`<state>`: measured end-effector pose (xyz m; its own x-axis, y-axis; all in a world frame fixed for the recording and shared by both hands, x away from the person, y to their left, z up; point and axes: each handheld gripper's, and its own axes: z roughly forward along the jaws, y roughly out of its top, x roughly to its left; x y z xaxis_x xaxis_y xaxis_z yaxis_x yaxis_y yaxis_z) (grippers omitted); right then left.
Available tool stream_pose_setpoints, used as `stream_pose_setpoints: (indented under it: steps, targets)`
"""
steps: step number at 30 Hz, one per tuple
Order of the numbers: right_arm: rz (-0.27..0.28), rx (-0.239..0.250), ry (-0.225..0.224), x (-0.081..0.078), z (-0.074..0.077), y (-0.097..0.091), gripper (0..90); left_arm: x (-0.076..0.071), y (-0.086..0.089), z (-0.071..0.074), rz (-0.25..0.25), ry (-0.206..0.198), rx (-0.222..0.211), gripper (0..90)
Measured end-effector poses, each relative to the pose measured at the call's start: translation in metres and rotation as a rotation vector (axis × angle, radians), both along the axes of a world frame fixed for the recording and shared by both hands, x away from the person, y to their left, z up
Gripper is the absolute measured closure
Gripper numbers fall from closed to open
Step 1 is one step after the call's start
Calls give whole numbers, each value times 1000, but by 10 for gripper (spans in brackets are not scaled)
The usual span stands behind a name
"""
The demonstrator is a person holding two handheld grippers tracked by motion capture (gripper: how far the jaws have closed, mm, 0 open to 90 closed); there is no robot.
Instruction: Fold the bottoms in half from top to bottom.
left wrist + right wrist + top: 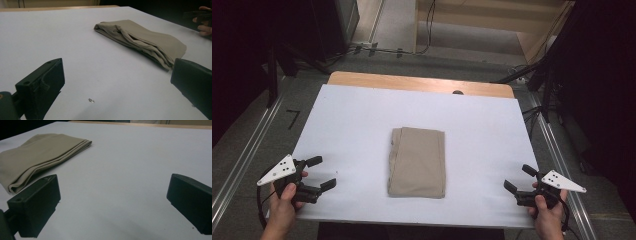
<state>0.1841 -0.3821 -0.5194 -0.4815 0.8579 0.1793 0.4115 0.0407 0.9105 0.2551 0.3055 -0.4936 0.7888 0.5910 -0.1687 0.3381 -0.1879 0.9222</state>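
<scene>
Now, cloth (417,161): a folded tan cloth is lying flat in the middle of the white bench (352,120).
Left claw (320,173): it is sitting near the front left corner, jaws spread wide, holding nothing.
Right claw (519,179): it is sitting near the front right corner, jaws spread wide, well apart from the cloth.

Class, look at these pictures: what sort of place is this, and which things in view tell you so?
Probably a lab or recording studio, not a home: a white-covered table with one folded beige cloth, camera-stand legs and cables on the floor, and a hand-held left gripper and right gripper.
</scene>
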Motion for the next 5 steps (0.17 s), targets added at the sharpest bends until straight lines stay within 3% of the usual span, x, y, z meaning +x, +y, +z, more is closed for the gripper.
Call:
stream_pose_setpoints:
  steps: [5]
  targets:
    - [5, 12, 4, 0, 0, 0, 0, 1, -1, -1, -4, 4, -2, 0]
